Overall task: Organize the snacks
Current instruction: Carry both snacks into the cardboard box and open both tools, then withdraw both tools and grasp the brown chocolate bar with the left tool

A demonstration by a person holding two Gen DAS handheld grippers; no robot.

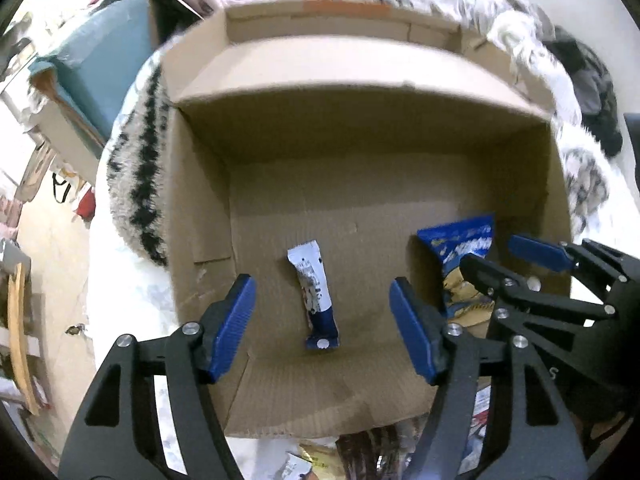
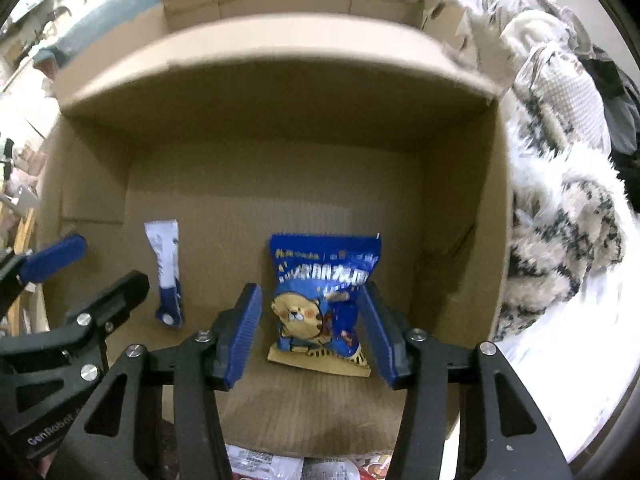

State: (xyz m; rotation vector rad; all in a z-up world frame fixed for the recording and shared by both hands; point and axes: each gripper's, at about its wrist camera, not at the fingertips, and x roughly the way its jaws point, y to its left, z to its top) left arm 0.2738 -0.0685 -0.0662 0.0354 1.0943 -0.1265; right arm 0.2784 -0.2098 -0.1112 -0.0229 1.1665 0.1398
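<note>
An open cardboard box [image 1: 360,132] [image 2: 280,128] lies below both grippers. On its floor lies a slim white and blue snack bar [image 1: 316,300] [image 2: 168,276]. My left gripper [image 1: 322,284] [image 2: 106,262] hangs over the bar, open, its blue pads well clear on either side. To the right lies a blue snack bag with a cartoon bear [image 2: 320,304] [image 1: 460,260]. My right gripper [image 2: 310,290] [image 1: 492,250] straddles that bag with its jaws apart, and a gap shows at the left pad. The bag rests flat on the cardboard.
A fluffy black-and-white blanket [image 1: 140,184] [image 2: 560,240] surrounds the box. Several more snack packets [image 1: 320,460] [image 2: 280,466] lie just outside the box's near wall. A teal cushion [image 1: 96,64] and crumpled clothes [image 1: 580,92] sit beyond the box.
</note>
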